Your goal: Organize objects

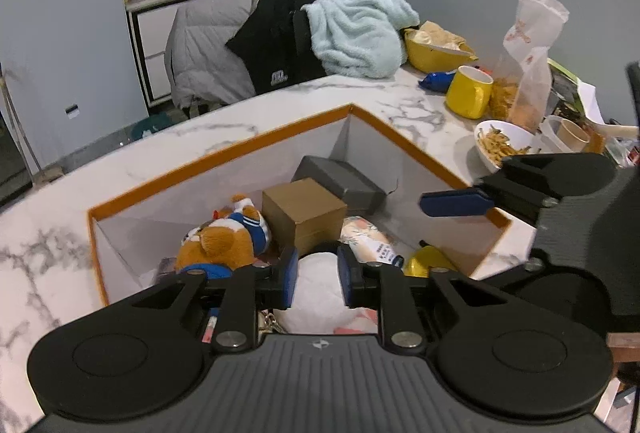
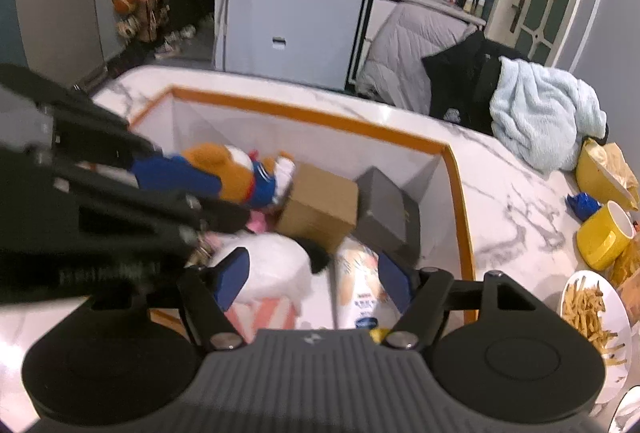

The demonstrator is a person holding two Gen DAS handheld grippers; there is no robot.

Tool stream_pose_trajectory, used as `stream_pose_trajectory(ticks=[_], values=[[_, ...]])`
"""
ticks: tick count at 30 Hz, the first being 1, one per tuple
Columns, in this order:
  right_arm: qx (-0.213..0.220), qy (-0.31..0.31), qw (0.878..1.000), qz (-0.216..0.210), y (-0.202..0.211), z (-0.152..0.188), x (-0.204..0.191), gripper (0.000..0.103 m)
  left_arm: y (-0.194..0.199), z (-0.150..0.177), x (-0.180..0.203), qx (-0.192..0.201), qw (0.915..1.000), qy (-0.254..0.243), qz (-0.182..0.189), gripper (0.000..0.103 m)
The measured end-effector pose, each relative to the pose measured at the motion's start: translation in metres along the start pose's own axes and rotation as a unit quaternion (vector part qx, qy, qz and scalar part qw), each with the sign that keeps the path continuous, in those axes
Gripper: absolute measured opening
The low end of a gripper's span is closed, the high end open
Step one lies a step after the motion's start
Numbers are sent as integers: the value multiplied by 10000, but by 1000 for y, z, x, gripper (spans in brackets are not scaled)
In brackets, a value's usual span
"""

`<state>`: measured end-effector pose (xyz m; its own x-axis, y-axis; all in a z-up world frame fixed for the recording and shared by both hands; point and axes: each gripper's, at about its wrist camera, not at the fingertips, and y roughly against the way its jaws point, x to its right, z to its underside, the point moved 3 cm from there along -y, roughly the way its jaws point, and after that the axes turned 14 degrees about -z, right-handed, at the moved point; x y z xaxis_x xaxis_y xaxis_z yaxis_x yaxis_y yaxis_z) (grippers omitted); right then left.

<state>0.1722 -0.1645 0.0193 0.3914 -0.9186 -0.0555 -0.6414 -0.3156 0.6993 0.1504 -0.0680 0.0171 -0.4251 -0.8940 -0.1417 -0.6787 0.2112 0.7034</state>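
Observation:
A white box with an orange rim sits on the marble counter. It holds an orange plush toy in blue clothes, a brown carton, a grey case, a printed pouch and a yellow item. My left gripper is shut on a white soft toy at the box's near side. My right gripper hangs open over the toy and the pouch, touching neither; one of its blue fingers shows in the left wrist view.
On the marble counter, to the right of the box, stand a yellow mug, a yellow bowl, a bowl of fries and a snack bag. A light blue fleece and dark jackets lie beyond the far edge.

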Motion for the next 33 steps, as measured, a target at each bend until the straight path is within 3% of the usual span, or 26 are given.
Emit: stream_pose_trajectory(ticks=[6, 10, 11, 14, 15, 19, 24, 30, 33], values=[[440, -296, 9975, -459, 21, -8, -11, 78, 57, 2, -16, 327, 9989, 185, -289, 24], [737, -406, 9949, -562, 36, -9, -23, 90, 94, 19, -28, 513, 9970, 387, -443, 32], [796, -404, 9945, -548, 40, -8, -25, 92, 102, 24, -31, 538, 9962, 502, -465, 40], [962, -483, 9926, -555, 53, -4, -30, 97, 122, 35, -40, 652, 9917, 923, -606, 79], [1011, -534, 9920, -526, 57, -3, -30, 99, 126, 36, -42, 714, 9899, 1032, -658, 87], [1237, -581, 9906, -86, 73, 3, -32, 102, 133, 38, -45, 862, 9860, 1097, -913, 93], [1334, -573, 9886, 409, 86, 7, -29, 102, 116, 48, -38, 534, 9839, 1171, -1238, 96], [1438, -625, 9823, 1021, 92, 12, -22, 102, 92, 68, -30, 529, 9776, 991, -1777, 102], [1313, -591, 9839, 1063, 89, 15, -23, 102, 80, 76, -29, 308, 9772, 986, -1857, 102]])
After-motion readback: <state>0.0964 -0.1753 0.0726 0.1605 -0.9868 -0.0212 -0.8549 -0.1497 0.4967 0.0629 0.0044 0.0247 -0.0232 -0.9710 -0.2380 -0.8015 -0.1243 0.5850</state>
